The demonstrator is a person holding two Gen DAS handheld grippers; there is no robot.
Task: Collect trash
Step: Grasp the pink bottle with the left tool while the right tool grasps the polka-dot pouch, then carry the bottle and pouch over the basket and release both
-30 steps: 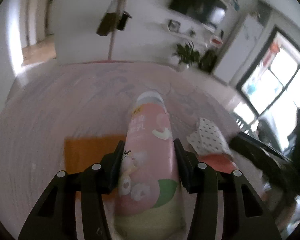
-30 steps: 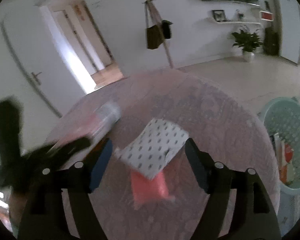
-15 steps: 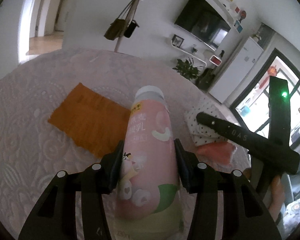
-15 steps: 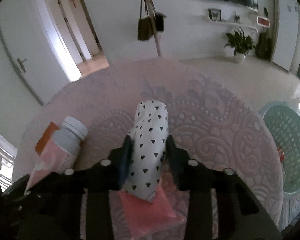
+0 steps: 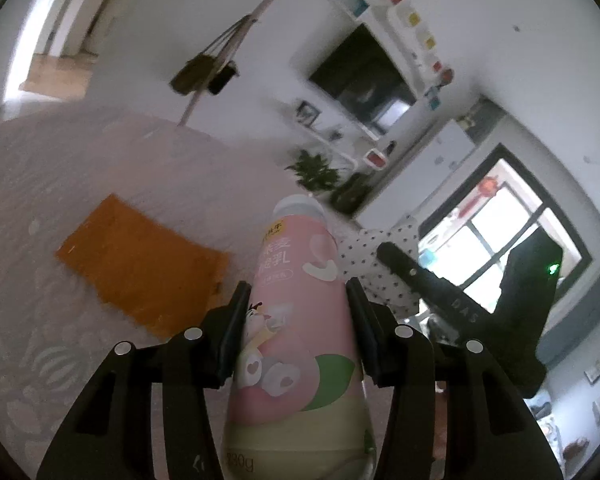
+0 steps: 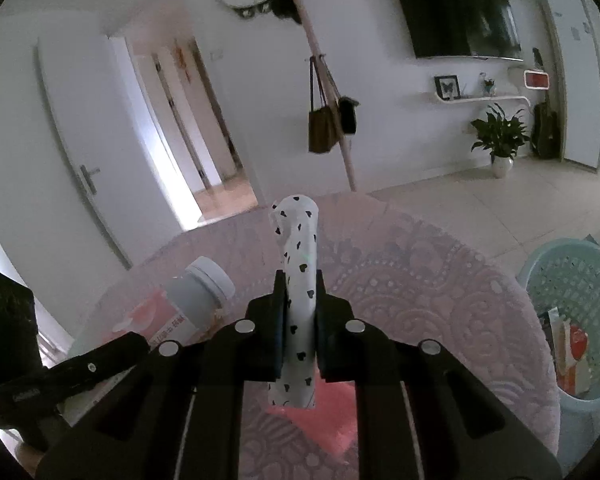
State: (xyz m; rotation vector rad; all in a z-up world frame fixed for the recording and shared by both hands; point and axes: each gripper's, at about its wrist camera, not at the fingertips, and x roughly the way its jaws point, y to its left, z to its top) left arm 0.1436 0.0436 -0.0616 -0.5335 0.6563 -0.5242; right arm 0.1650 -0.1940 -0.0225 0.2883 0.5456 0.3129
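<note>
Gripping one pink bottle (image 5: 300, 320) in left gripper (image 5: 296, 300), right gripper (image 6: 300, 296) fingers closing on one spotted packet (image 6: 298, 280).

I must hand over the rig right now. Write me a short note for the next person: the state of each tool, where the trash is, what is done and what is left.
Left tool: clamped on the pink drink bottle, held over the table.
Right tool: jaws closing on the white heart-print wrapper, which the pads already pinch.
On the table: an orange paper and a pink packet under the right tool.
Teal basket: on the floor to the right of the table, already holding some trash.
Done: two pieces gripped.
Left: drop both in the basket, then probably collect the orange paper and pink packet.
</note>
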